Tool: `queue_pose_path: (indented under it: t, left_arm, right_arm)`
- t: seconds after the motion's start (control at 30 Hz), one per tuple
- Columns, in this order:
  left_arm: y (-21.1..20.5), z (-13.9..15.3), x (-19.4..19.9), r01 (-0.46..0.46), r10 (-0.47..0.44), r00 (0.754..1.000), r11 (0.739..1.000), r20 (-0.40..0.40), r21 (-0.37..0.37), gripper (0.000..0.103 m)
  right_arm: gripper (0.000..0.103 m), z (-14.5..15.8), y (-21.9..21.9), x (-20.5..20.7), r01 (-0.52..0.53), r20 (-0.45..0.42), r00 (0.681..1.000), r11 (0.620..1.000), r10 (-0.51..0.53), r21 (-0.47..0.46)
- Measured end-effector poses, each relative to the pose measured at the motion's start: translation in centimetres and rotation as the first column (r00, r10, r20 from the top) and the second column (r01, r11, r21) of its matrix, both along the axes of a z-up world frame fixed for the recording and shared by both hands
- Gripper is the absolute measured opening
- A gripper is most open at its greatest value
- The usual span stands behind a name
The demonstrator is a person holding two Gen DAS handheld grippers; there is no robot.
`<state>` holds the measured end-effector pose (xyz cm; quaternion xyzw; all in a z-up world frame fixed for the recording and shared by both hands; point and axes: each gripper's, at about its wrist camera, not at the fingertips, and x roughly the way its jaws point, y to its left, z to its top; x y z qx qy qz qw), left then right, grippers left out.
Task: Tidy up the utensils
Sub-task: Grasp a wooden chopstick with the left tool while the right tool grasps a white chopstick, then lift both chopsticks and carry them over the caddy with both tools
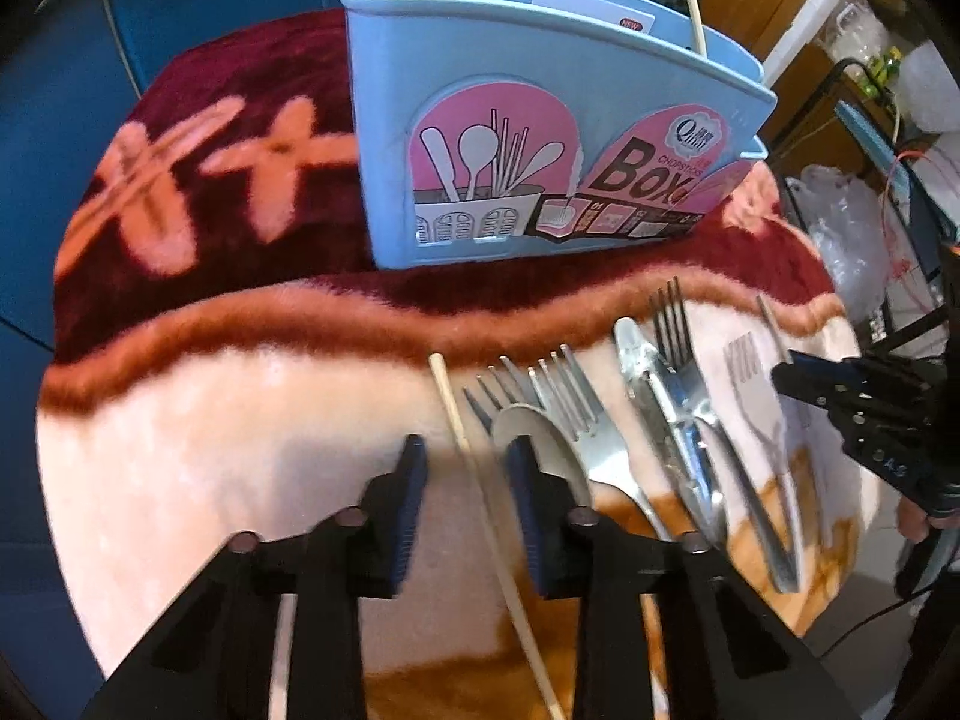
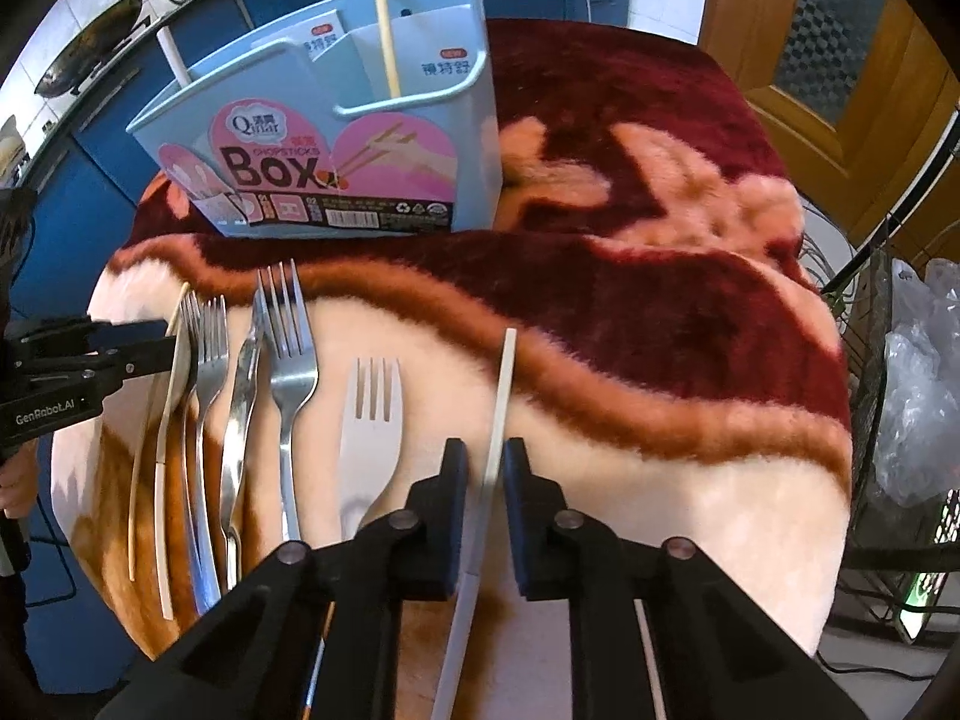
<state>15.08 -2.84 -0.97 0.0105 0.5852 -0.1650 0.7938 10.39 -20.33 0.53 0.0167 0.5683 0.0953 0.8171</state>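
Our right tongs (image 2: 485, 462) sit narrow around a white chopstick (image 2: 503, 396), its tip pointing toward the far side of the surface (image 2: 690, 480); whether the pads pinch it we cannot tell. Our left tongs (image 1: 465, 459) gape wide astride a pale wooden chopstick (image 1: 456, 414) near the front edge. Beside it a grey spoon (image 1: 528, 432), steel forks (image 1: 567, 396) and a white plastic fork (image 2: 371, 426) lie in a row on the blanket. At the far edge stands the blue chopsticks box (image 2: 336, 138), sticks upright inside.
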Motion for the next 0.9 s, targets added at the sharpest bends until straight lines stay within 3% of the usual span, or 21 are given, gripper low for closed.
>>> queue_pose_path:
  t: [0.13,0.5,0.67,0.8,0.9]
  left_arm:
    - [0.2,0.1,-0.3,-0.010,0.010,1.000,1.000,-0.003,-0.029,0.008]
    - [2.4,1.6,-1.7,-0.057,0.061,0.997,0.995,0.053,-0.083,0.004]
    - [3.1,4.8,-2.9,-0.060,0.081,0.980,0.991,0.184,-0.120,0.004]
    - [3.6,8.1,-4.0,-0.055,0.091,0.938,0.992,0.334,-0.116,0.004]
    - [3.7,10.2,-3.9,-0.053,0.109,0.909,0.988,0.402,-0.147,0.004]
  right_arm:
    - [0.009,-0.1,-0.5,-0.2,0.019,0.026,0.999,0.999,-0.020,0.027]
    - [0.007,1.7,-0.6,-2.3,0.027,0.134,0.990,0.989,-0.047,0.149]
    - [0.007,3.6,-0.3,-3.3,0.016,0.236,0.970,0.985,-0.058,0.175]
    - [0.006,5.7,-0.2,-4.3,0.010,0.352,0.933,0.983,-0.074,0.181]
    - [0.006,7.1,0.0,-4.7,0.006,0.421,0.903,0.982,-0.086,0.188]
